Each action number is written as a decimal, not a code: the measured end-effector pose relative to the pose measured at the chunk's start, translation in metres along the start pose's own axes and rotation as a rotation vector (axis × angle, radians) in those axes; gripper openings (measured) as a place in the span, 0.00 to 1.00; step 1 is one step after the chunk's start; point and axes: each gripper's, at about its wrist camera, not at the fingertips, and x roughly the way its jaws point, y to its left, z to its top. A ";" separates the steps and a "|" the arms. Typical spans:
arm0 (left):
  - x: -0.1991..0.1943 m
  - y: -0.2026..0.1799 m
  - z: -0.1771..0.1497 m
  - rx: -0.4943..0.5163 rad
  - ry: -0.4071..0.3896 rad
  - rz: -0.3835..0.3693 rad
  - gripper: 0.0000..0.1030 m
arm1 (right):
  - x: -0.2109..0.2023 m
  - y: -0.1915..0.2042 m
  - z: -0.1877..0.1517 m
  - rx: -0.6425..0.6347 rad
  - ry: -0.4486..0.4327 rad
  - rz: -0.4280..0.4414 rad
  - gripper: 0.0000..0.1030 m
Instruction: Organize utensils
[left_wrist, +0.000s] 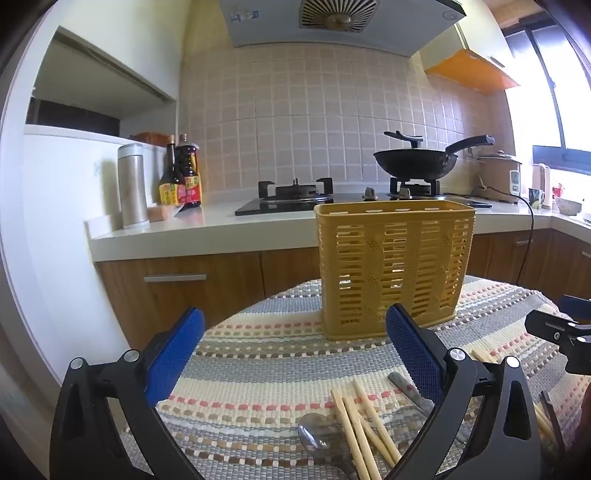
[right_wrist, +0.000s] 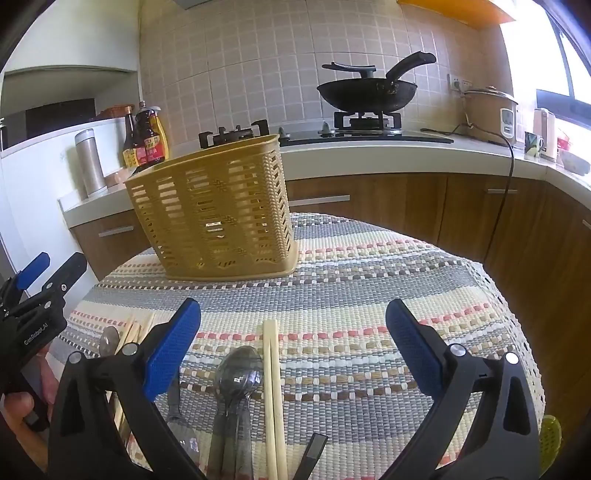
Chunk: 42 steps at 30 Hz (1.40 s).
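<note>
- Jaws on both tools stand wide apart, nothing between them. Left gripper (left_wrist: 295, 350) hovers over the near-left part of the desk (left_wrist: 258, 354); right gripper (right_wrist: 293, 345) hovers just right of it.
- Under the right gripper: a pair of bamboo chopsticks (right_wrist: 272, 387) lying lengthwise, touching side by side; a metal spoon (right_wrist: 238, 373) just to their left, bowl pointing away.
- Under the left gripper: a loose bundle of chopsticks (left_wrist: 360, 424) crossing another spoon (left_wrist: 317, 435); a further metal handle (left_wrist: 404, 386) is partly hidden behind the right-hand pad.
- Yellow slotted utensil basket (right_wrist: 218, 210) stands upright on the woven striped cloth, beyond the utensils and apart from them. Looks empty through the slots, so I judge sorting not yet begun.
- Risks: chopsticks lie flat on textured cloth, so a closing grip may catch one and roll the other away. Overlapping pieces in the left pile could lift together or drag the spoon. The basket is light plastic; a nudge at the rim could tip it.
- View differences: right wrist view shows the tidy chopstick pair and the left gripper at its left edge; left wrist view shows the crossed pile, and only the tip of the right gripper at far right.
</note>
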 end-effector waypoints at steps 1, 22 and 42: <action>0.001 0.000 0.000 -0.001 0.002 -0.001 0.93 | 0.000 -0.001 0.001 0.002 0.002 0.002 0.93; 0.004 0.005 0.000 -0.011 0.023 -0.007 0.93 | 0.003 -0.003 -0.001 0.004 0.004 0.013 0.93; 0.006 0.008 0.002 -0.020 0.033 -0.008 0.93 | 0.001 -0.001 -0.001 -0.004 -0.005 0.002 0.93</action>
